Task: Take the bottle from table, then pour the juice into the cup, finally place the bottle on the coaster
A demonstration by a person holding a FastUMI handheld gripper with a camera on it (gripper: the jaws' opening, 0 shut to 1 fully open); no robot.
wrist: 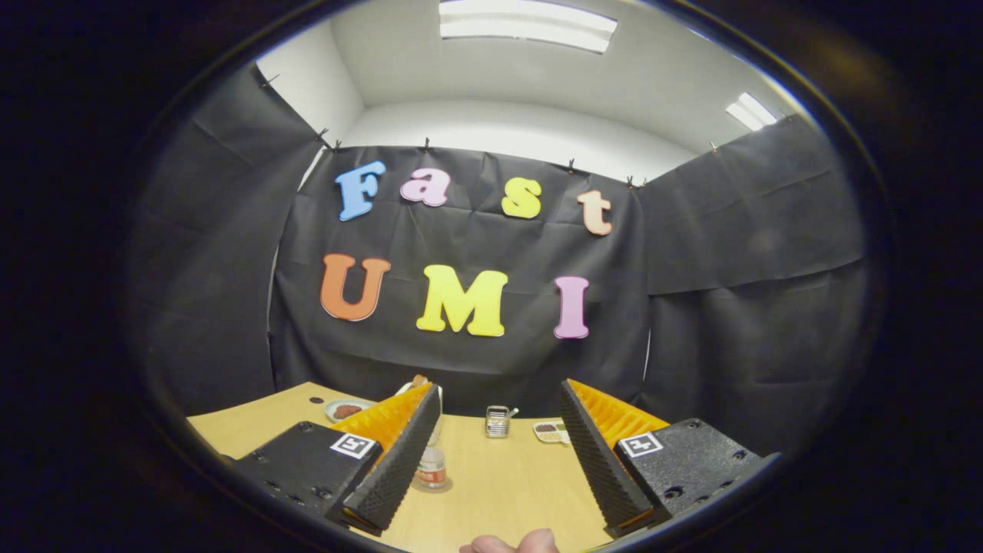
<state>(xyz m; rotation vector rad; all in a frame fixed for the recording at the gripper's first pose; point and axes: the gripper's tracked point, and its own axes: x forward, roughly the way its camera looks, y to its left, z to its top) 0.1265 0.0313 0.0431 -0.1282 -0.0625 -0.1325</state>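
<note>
My gripper [499, 389] hovers low over a light wooden table [499, 491], open wide with nothing between its fingers. A small clear bottle [431, 467] with a reddish label stands upright just inside my left finger [399, 453], which hides much of it. Its top pokes out behind that fingertip. Farther ahead, between the fingers, stands a small clear cup-like container [497, 422] with a utensil sticking out of it. I cannot tell which thing is the coaster.
A round plate [346, 410] with something brown on it lies beyond the left finger, near the table's back. A small flat dish [548, 432] lies by the right finger. Black cloth walls close the booth behind and on both sides. A person's fingertip [513, 544] shows nearest me.
</note>
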